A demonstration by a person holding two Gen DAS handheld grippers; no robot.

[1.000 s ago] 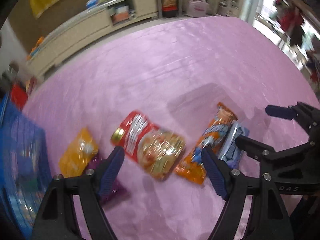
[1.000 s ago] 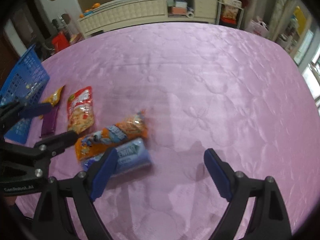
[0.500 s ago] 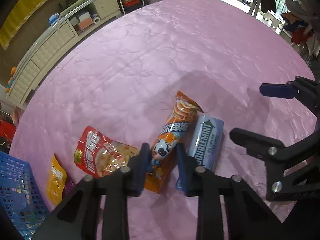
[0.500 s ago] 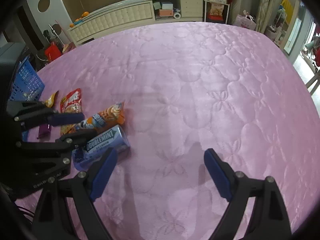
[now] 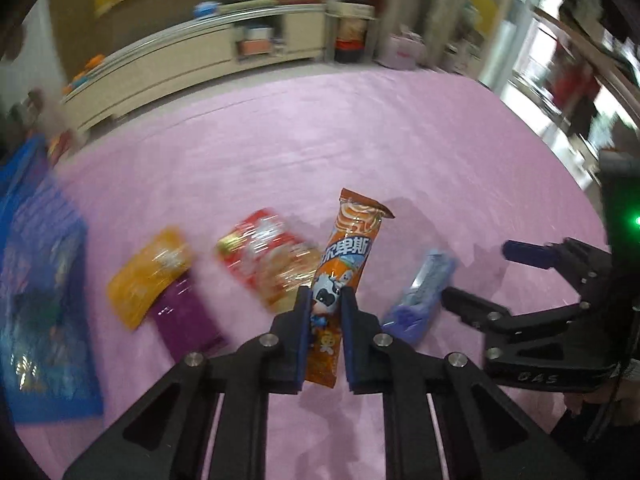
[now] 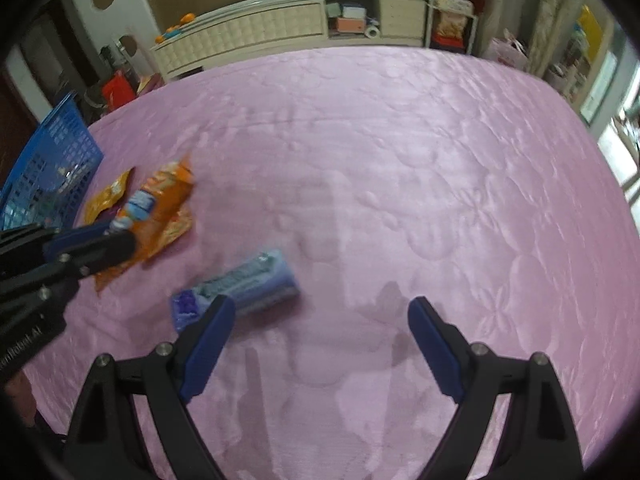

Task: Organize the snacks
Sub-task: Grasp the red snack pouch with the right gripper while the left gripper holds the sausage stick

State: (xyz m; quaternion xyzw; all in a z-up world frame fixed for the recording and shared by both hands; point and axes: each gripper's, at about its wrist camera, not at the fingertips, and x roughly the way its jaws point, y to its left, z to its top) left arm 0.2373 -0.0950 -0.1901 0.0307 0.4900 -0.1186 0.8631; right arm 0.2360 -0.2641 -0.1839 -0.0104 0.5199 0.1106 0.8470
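The left gripper (image 5: 326, 310) has its fingers pinched on the orange wafer packet (image 5: 346, 264), low on its body, above the red pouch (image 5: 266, 256). The packet looks light, crinkly, slick foil (probably crushable inside), so a mid-body grip seems best. The right gripper (image 6: 320, 344) gapes wide and empty, right of the blue gum pack (image 6: 240, 284) on the pink quilted bench (image 6: 400, 160).
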